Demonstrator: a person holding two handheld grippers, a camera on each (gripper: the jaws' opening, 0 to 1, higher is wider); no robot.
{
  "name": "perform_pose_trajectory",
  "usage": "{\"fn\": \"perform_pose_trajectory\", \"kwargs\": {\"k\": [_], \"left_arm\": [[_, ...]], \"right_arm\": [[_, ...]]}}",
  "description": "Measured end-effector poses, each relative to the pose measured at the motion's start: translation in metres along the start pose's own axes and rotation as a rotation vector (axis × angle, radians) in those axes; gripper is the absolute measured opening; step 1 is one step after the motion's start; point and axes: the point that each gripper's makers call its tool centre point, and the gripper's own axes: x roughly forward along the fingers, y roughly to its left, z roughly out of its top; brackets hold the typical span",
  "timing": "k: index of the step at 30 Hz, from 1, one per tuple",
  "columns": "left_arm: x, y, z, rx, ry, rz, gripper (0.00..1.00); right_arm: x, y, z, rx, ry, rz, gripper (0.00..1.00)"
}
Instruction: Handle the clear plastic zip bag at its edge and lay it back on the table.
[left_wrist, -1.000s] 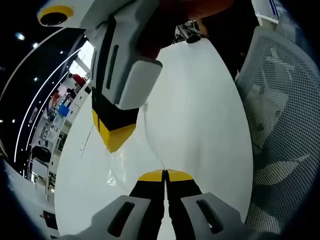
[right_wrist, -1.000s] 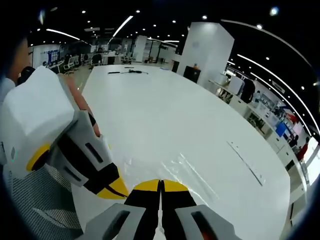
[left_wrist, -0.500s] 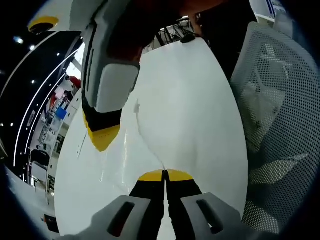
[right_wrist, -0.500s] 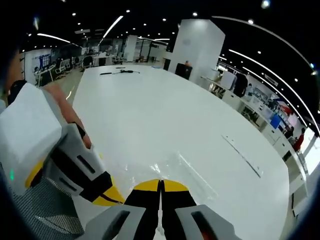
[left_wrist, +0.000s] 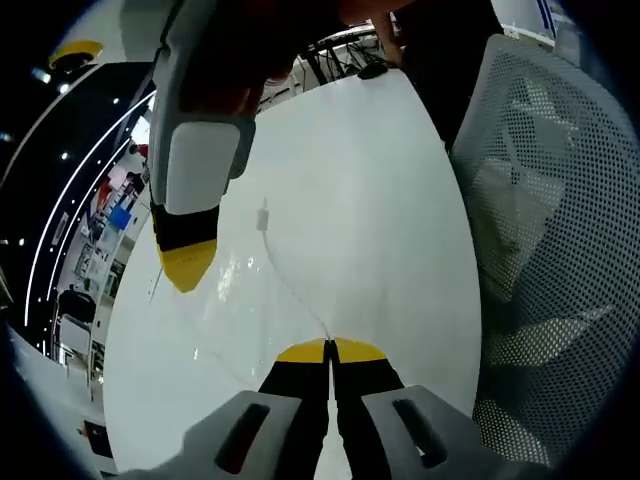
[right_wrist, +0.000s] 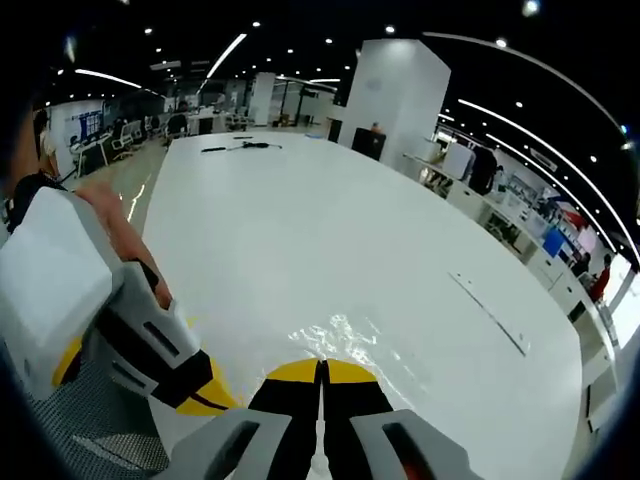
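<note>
Left gripper view: the left gripper (left_wrist: 328, 350) pinches the edge of the bag (left_wrist: 262, 290), its jaws pressed together on the clear film, which stretches over the white surface (left_wrist: 370, 200). Beyond the bag hangs the right gripper (left_wrist: 186, 265), also pinching the bag (right_wrist: 345, 338) with jaws pressed together (right_wrist: 322, 370). A mesh chair (left_wrist: 545, 220) stands beside the surface.

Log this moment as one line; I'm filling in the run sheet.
left hand-held gripper: shut on zip bag edge | right hand-held gripper: shut on zip bag | bag over white table
</note>
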Motion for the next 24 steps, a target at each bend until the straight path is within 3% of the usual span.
{"fn": "perform_pose_trajectory", "kwargs": {"k": [24], "left_arm": [[0.001,0.000,-0.002,0.024,0.039,-0.002,0.00]], "right_arm": [[-0.002,-0.016,0.011,0.050,-0.049,-0.027,0.00]]}}
